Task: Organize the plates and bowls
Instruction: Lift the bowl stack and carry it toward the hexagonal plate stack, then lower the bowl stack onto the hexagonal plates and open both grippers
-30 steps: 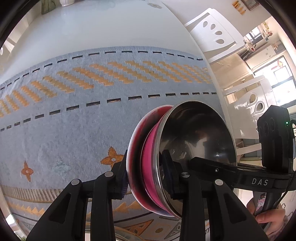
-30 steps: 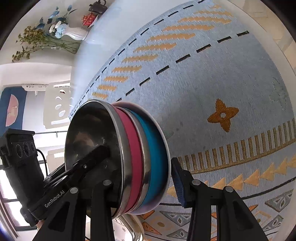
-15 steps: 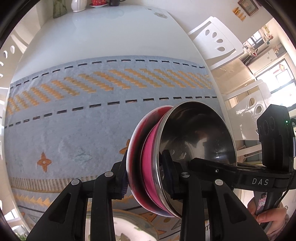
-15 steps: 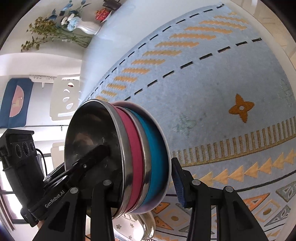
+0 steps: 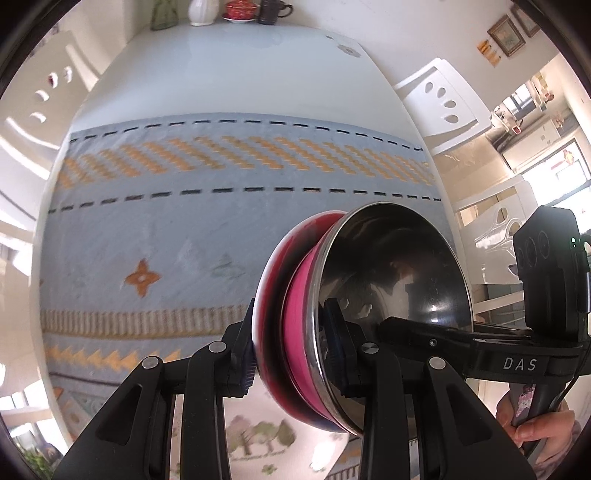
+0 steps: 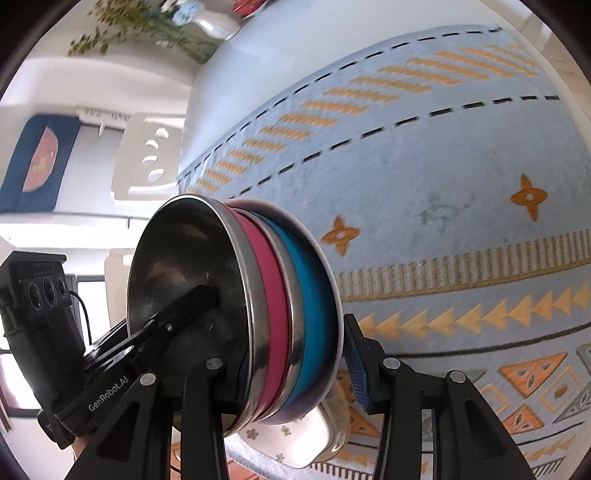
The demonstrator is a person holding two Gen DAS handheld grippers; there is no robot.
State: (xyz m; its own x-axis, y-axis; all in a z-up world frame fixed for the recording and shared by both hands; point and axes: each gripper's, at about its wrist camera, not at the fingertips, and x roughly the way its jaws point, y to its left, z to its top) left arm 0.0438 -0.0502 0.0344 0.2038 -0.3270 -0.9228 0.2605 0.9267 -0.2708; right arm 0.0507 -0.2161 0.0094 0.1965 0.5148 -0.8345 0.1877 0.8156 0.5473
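Observation:
A nested stack of steel bowls [image 5: 391,280] with pink and teal outsides is held on edge above the patterned cloth, between both grippers. My left gripper [image 5: 291,347] is shut on the stack's rim, one finger inside the top steel bowl. In the right wrist view the stack [image 6: 258,314] shows its pink and teal bands, and my right gripper [image 6: 295,369] grips it from the opposite side, with its right pad [image 6: 356,369] a little off the teal rim. A white plate with a tree pattern [image 5: 258,439] lies on the cloth below; it also shows in the right wrist view [image 6: 295,439].
A blue-grey tablecloth [image 5: 203,206] with orange motifs covers the near half of a white table [image 5: 229,70]. A vase, red bowl and dark mug [image 5: 271,11] stand at the far end. White chairs [image 5: 447,103] stand beside the table.
Both grippers have lifted and pulled back with the stack; more of the table's far end and the white plate below have come into view. The grip on the stack is unchanged.

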